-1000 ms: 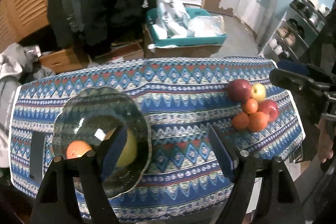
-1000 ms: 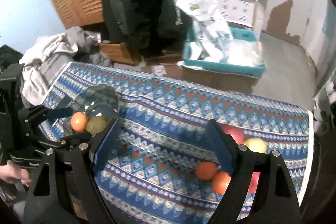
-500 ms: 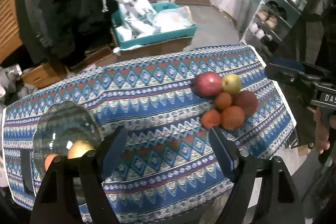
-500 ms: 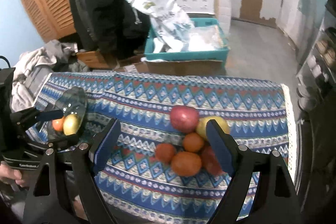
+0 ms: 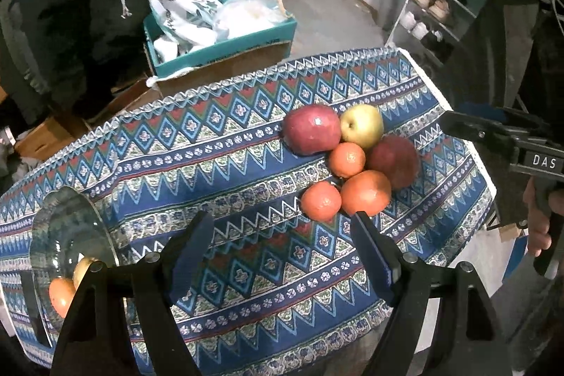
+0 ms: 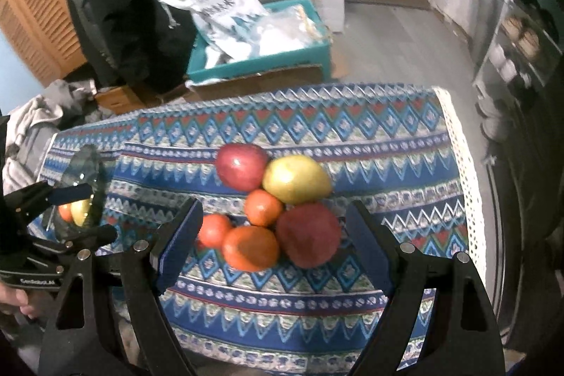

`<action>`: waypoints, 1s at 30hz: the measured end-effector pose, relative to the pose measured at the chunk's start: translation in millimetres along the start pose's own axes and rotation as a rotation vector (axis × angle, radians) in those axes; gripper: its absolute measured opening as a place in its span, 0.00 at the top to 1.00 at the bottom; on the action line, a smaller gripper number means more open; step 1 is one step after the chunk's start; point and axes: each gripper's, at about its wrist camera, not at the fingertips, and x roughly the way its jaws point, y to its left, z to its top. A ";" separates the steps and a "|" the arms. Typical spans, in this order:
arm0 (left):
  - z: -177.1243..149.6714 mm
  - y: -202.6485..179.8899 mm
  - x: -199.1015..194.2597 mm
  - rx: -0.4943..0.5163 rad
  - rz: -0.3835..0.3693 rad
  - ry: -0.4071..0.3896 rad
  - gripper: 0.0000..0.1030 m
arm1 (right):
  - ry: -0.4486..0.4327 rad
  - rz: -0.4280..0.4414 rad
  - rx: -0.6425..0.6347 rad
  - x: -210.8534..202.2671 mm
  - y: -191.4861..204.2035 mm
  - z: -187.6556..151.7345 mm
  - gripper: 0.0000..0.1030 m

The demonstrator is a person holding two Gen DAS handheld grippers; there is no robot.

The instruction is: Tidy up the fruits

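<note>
Fruit pile (image 6: 271, 210) sits centre frame on patterned surface (image 6: 387, 143); glass bowl (image 5: 67, 235) lower left. Both claws (image 5: 282, 256) (image 6: 271, 249) gape, empty. Oranges: firm, round, prone to roll; grip across widest part. Apples heavier, smooth.

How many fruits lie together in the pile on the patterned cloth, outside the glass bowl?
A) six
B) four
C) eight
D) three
A: the pile holds two red apples, one yellow apple and three oranges, while the glass bowl at the cloth's other end holds the rest.
</note>
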 end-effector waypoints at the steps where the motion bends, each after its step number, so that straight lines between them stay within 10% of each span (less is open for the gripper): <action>1: 0.5 -1.3 4.2 0.002 0.000 0.006 0.21 | 0.004 -0.002 0.006 1.2 -3.2 -1.2 0.18; 30: 25.4 6.3 98.4 -0.145 -0.072 0.138 0.21 | 0.207 0.018 0.041 100.1 -39.2 -27.3 0.18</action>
